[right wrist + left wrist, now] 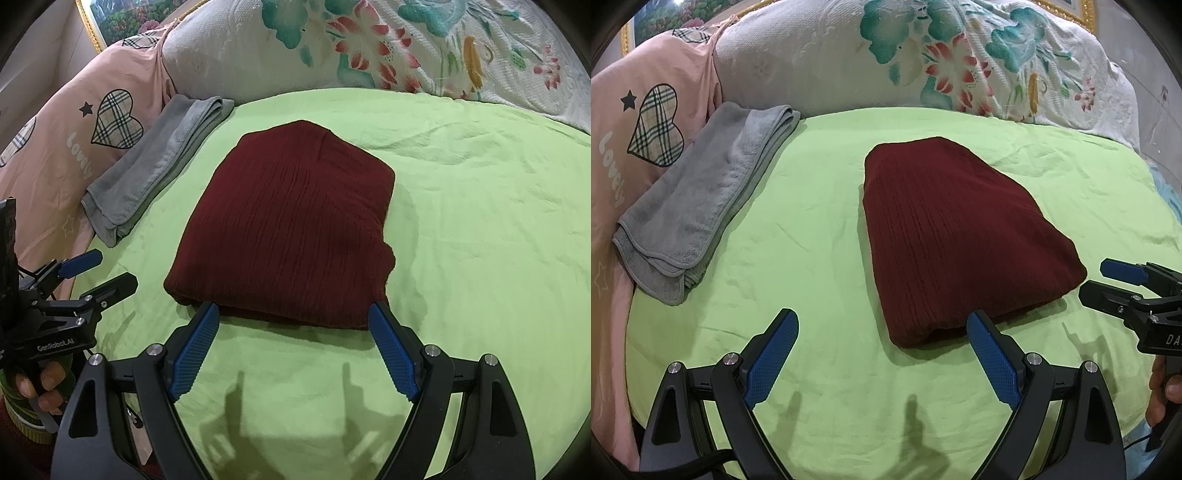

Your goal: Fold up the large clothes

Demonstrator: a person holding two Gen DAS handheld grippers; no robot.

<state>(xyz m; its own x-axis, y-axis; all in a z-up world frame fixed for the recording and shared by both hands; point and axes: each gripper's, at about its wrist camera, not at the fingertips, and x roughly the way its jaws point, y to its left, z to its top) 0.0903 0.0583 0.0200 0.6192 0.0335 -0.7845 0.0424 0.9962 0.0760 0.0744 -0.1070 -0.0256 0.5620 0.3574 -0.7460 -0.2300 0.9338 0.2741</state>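
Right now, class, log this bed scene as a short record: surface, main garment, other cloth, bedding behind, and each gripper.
surface: green sheet
main garment: maroon knit, folded into a compact stack, lying flat
other cloth: grey towel, folded, left of the knit, apart from it
bedding behind: floral quilt; pink pillow
left gripper: open, holding nothing
right gripper: open, holding nothing

green sheet (480, 221) free right of sweater (291, 221), towel (147, 173) blocks left

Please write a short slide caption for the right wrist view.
Open right gripper poised before a folded maroon garment on the green sheet.
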